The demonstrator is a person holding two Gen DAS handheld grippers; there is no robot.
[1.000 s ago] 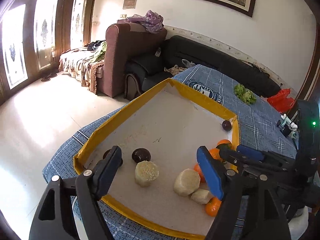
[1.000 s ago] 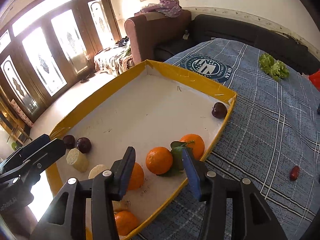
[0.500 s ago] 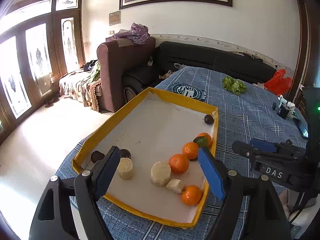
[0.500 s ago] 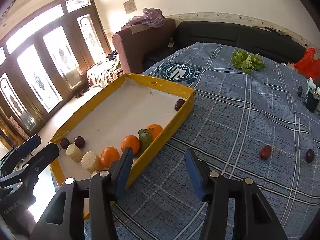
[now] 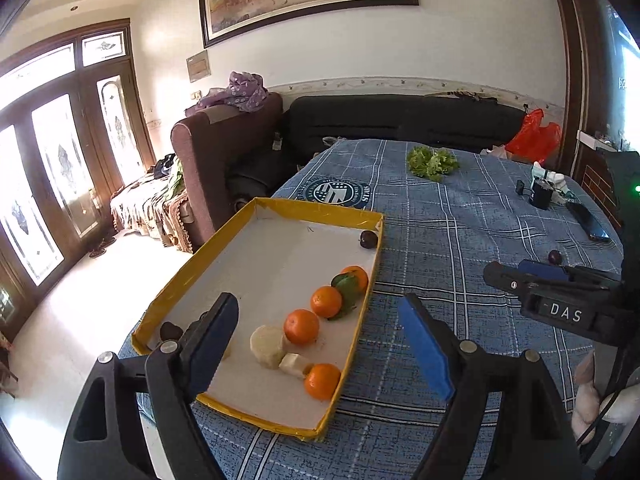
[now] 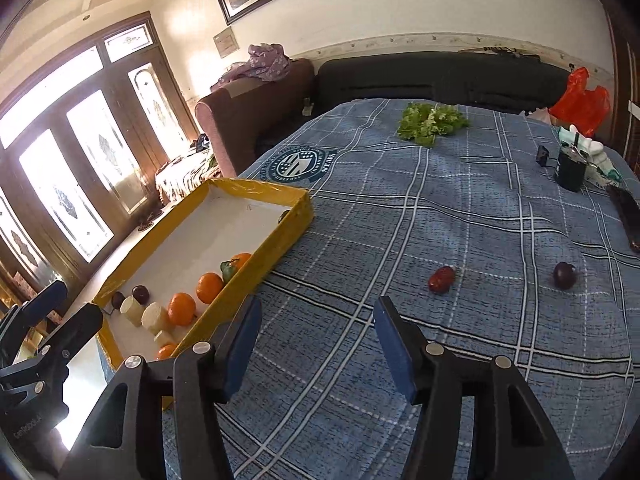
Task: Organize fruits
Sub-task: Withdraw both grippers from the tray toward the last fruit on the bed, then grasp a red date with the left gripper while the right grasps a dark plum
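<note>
While both tools hang above the blue plaid tablecloth (image 6: 460, 216), neither holds anything. The left gripper (image 5: 320, 340) has its blue-padded fingers spread wide apart over the near end of the shallow yellow-rimmed cardboard tray (image 5: 370, 276), and the right gripper (image 6: 316, 340) has its fingers equally apart, over bare cloth just right of the tray's near right wall.

Inside the tray, on its white floor, four round orange tangerines (image 5: 301, 326) lie along the right wall, strung from near to far; a green leaf (image 5: 343, 283) sits between the two farthest. Left of them lie pale, cream-coloured cut chunks (image 5: 267, 346), one large and round, one small and wedge-like, touching the nearest tangerines. A third pale chunk shows in the right wrist view, farther left, beside two dark purple round fruits (image 6: 140, 292) at the tray's near left corner; in the left wrist view that corner is mostly hidden behind the left finger. Another dark plum-like fruit (image 5: 368, 239) rests alone in the far right corner, against the wall.

Out on the cloth, well right of the tray, a small red oval fruit (image 6: 441, 279) lies ahead of the right gripper, and a dark purple round fruit (image 6: 564, 275) lies farther right, well apart from it. At the far side of the table sits a bunch of green leafy lettuce (image 6: 432, 120). Toward the far right stand a small black cup (image 6: 570, 174) and a flat dark phone-like slab (image 6: 628, 218); an orange-red plastic bag (image 6: 582, 100) is beyond them.
</note>
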